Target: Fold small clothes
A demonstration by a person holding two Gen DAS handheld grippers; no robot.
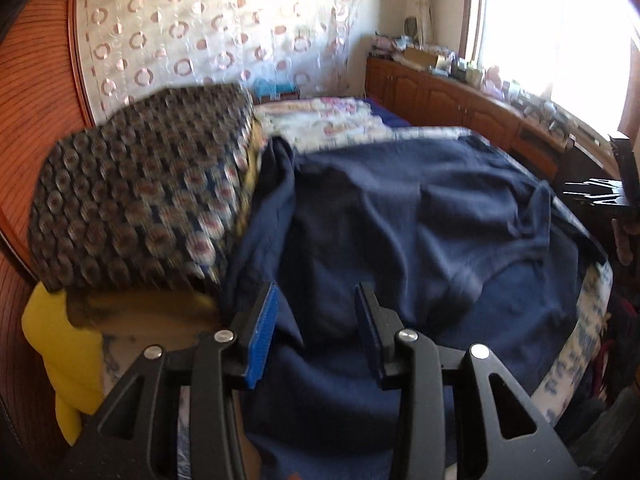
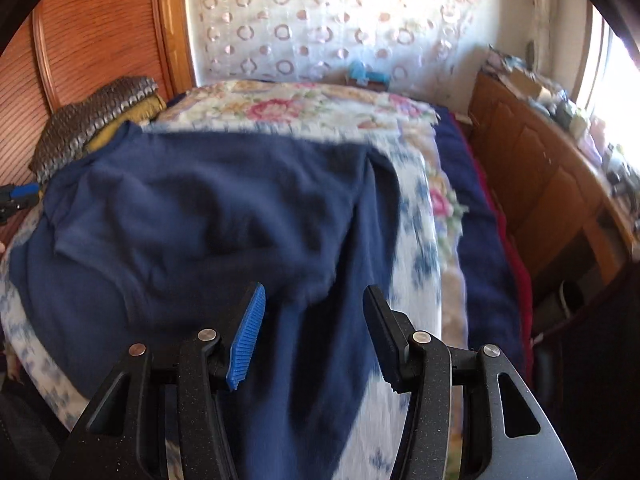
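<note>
A navy blue garment (image 1: 400,220) lies spread and wrinkled on the bed; it also shows in the right wrist view (image 2: 224,216). My left gripper (image 1: 316,300) is open and empty, hovering over the garment's near left part. My right gripper (image 2: 314,300) is open and empty above the garment's near right part, where a strip of it runs toward me. The right gripper shows at the far right edge of the left wrist view (image 1: 600,194), and the left one at the far left edge of the right wrist view (image 2: 18,196).
A patterned dark pillow (image 1: 140,192) on a yellow cushion (image 1: 60,360) sits at the bed's left, touching the garment. A floral blanket (image 2: 300,104) covers the bed behind. A wooden cabinet (image 2: 540,184) with clutter runs along the right under the window.
</note>
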